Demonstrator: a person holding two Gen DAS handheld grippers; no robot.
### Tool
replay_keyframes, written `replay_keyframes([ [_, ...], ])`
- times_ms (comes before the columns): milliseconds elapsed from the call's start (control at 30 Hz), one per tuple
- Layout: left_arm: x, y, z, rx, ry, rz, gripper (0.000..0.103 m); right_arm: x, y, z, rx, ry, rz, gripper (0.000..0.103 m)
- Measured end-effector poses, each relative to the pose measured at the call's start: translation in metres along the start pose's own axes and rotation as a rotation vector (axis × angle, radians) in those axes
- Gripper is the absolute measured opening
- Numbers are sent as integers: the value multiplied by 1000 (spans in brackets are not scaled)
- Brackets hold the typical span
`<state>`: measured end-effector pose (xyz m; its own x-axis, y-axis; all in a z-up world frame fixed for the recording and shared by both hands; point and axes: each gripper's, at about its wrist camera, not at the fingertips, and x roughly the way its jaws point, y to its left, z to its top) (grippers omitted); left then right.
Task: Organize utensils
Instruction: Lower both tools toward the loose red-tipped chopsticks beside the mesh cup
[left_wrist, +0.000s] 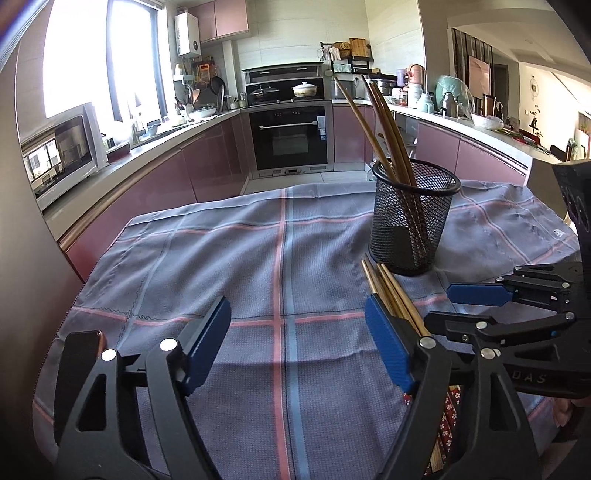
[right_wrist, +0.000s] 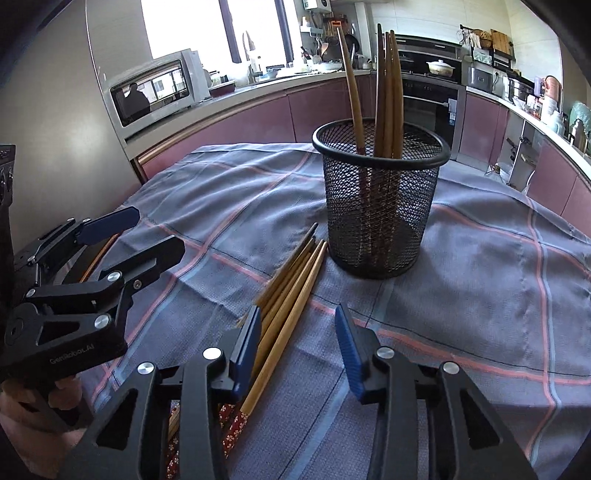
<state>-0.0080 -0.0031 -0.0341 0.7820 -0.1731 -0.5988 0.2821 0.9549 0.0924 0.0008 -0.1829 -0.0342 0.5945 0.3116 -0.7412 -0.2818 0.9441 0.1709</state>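
Several chopsticks already stand in the black wire-mesh cylindrical holder (right_wrist: 380, 199), so the sorting looks partly done — a loose bundle of tan wooden chopsticks with red floral-patterned ends (right_wrist: 286, 299) lies on the cloth just in front of it. The right gripper (right_wrist: 299, 347) hovers with its blue-padded fingers (right_wrist: 247, 347) apart, the bundle running along the inner side of one pad; whether it touches is hard to tell. The left gripper (left_wrist: 295, 347) also has its fingers apart, empty. Next, I judge, one gripper must close on a chopstick and stand it in the holder. The counter wears a grey-blue checked cloth with pink stripes (right_wrist: 480, 295); around it — mauve kitchen cabinets (left_wrist: 207, 162), a black built-in oven (left_wrist: 290, 138), a microwave (right_wrist: 155, 92).
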Motion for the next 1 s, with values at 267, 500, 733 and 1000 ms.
replay_keyframes([
  [267, 8, -9, -6, 24, 49, -126, 69, 9, -5, -3, 10, 67, 0, 14],
  [500, 17, -24, -11, 73, 88, -202, 66, 12, -7, 1, 36, 80, 18, 13],
  [733, 28, -30, -14, 101, 136, -223, 50, 16, -5, 2, 27, 93, 36, 19],
  [1000, 40, -29, -11, 74, 182, -305, 46, 22, -5, 5, 1, 123, -3, 24],
])
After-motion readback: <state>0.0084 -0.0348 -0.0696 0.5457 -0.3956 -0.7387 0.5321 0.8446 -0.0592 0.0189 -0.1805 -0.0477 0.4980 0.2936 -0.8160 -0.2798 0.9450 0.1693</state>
